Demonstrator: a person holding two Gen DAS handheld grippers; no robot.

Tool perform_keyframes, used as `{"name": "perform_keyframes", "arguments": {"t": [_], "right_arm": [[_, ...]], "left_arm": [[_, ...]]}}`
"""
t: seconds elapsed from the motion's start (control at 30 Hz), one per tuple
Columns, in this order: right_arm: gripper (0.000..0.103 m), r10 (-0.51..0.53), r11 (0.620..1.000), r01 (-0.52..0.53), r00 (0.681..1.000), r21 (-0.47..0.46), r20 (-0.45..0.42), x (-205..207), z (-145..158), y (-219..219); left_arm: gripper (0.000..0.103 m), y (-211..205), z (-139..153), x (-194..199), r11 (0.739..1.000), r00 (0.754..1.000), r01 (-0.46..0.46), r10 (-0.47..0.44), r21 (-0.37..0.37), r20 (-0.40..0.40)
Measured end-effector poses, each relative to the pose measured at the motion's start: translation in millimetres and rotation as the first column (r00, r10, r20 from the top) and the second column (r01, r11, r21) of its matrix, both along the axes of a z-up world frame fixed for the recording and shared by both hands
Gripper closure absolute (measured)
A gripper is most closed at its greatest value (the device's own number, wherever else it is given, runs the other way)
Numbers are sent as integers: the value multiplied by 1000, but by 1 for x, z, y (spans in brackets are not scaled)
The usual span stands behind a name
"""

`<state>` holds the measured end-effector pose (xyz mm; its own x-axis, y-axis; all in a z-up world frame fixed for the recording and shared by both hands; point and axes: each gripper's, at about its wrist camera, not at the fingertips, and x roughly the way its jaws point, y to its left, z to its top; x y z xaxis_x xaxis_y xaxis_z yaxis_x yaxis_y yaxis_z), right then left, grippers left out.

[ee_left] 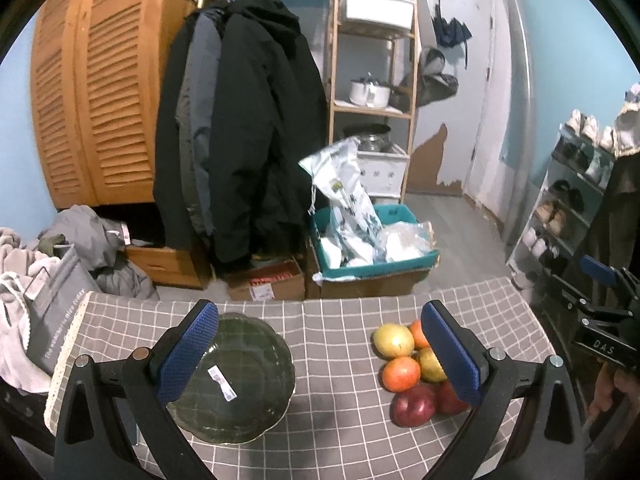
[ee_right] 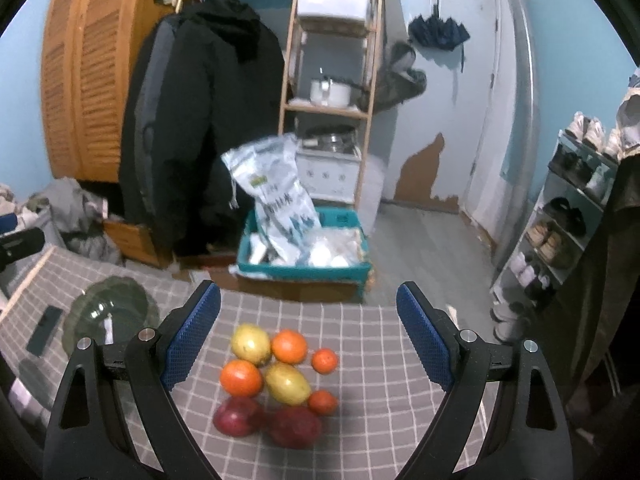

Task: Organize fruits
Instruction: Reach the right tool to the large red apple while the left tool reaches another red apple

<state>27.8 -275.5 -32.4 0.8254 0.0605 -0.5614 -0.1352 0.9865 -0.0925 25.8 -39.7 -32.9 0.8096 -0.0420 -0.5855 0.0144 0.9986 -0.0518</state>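
A pile of fruit (ee_right: 276,376) lies on the grey checked tablecloth (ee_right: 368,412): two yellow mangoes (ee_right: 287,383), several oranges (ee_right: 289,346) and two red apples (ee_right: 295,426). A dark glass bowl (ee_left: 240,376) sits empty to the left of the pile; the right wrist view shows this bowl (ee_right: 110,312) at far left. My left gripper (ee_left: 320,356) hovers open between bowl and fruit pile (ee_left: 412,372). My right gripper (ee_right: 308,338) is open above the fruit, nothing between its fingers. The right gripper's body (ee_left: 604,320) shows at the edge of the left wrist view.
A dark phone (ee_right: 45,330) lies on the cloth left of the bowl. Beyond the table's far edge stand a teal crate (ee_right: 304,256) with bags, cardboard boxes (ee_left: 266,282), hanging coats (ee_left: 240,128), a wooden shelf (ee_left: 372,80) and a shoe rack (ee_right: 560,224) at right.
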Motion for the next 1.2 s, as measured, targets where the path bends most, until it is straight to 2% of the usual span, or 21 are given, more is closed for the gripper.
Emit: {"name": "perform_keyframes", "arguments": {"t": [0.2,0.47,0.8,1.0,1.2], "right_arm": [[15,-10,1000,8,995,-23,-100,10,-26,-7],[15,-31,1000,31,969,-4,-247,22,-66,-16],[15,-46,999,43,913,-17,-406,36,-126,-22],[15,-38,999,38,862,-11,-506,43,-167,-26],[15,-29,1000,19,818,-23,-574,49,-199,-25]], "left_arm": [[1,-19,-31,16,999,996,38,-36,26,-86],[1,-36,-77,32,997,975,69,-62,26,-213],[1,-56,-130,54,994,932,102,-79,45,-354],[1,-64,-163,65,992,894,123,-102,21,-436],[1,-71,-189,71,990,870,133,-94,48,-485]]}}
